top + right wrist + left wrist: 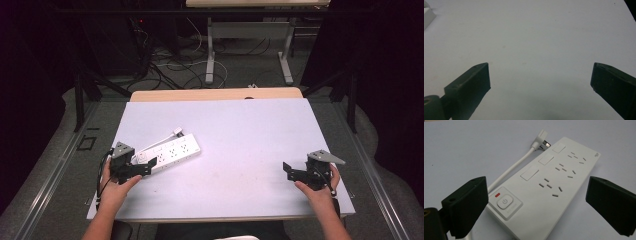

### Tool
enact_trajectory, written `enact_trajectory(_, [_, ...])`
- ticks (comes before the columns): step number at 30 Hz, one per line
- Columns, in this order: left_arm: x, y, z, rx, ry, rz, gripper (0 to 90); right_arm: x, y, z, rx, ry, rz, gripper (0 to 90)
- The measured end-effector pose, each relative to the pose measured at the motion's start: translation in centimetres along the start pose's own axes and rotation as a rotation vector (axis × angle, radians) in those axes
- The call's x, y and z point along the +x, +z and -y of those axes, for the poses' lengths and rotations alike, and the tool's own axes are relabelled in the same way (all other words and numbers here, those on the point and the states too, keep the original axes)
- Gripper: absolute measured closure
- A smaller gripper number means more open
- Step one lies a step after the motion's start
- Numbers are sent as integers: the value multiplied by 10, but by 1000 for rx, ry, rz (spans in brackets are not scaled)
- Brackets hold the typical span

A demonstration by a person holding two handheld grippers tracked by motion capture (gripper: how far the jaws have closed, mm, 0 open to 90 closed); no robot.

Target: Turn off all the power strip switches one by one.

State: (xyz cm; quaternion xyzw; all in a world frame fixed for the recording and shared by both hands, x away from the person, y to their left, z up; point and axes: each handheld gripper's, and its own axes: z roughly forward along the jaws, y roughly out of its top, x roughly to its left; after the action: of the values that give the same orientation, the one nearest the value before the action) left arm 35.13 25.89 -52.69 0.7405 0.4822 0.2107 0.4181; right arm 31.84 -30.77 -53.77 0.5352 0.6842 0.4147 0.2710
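A white power strip (pixel 171 152) lies flat on the left part of the table, with its white cord and plug (pixel 176 132) running along its far side. My left gripper (pixel 141 168) stands open at the strip's near end, by the switch. In the left gripper view the strip (pixel 554 182) lies between the wide-apart jaws, its round switch button (pixel 504 202) and red light close to the left jaw, the plug (pixel 542 143) at the top. My right gripper (pixel 291 171) is open over bare table at the right, holding nothing. A corner of the strip (pixel 427 15) shows far off.
The white table top (pixel 240 140) has a wooden strip along its far edge (pixel 215 94). Beyond it on the floor are cables and the legs of another table (pixel 210 55). Dark frames stand to both sides.
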Motion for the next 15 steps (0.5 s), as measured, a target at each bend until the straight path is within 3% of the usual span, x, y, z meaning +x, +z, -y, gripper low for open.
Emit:
enact_trajectory(4, [1,1,-2,-11,11,-7,77,3,0,-1,-8,-40,18,28])
enact_trajectory(12, [1,-4,-4,-17,8,-15,157,9,0,-2,-12,-65,8,29])
enact_trajectory(15, [2,-5,-4,-25,3,-19,162,11,-1,-2,-12,-48,5,30])
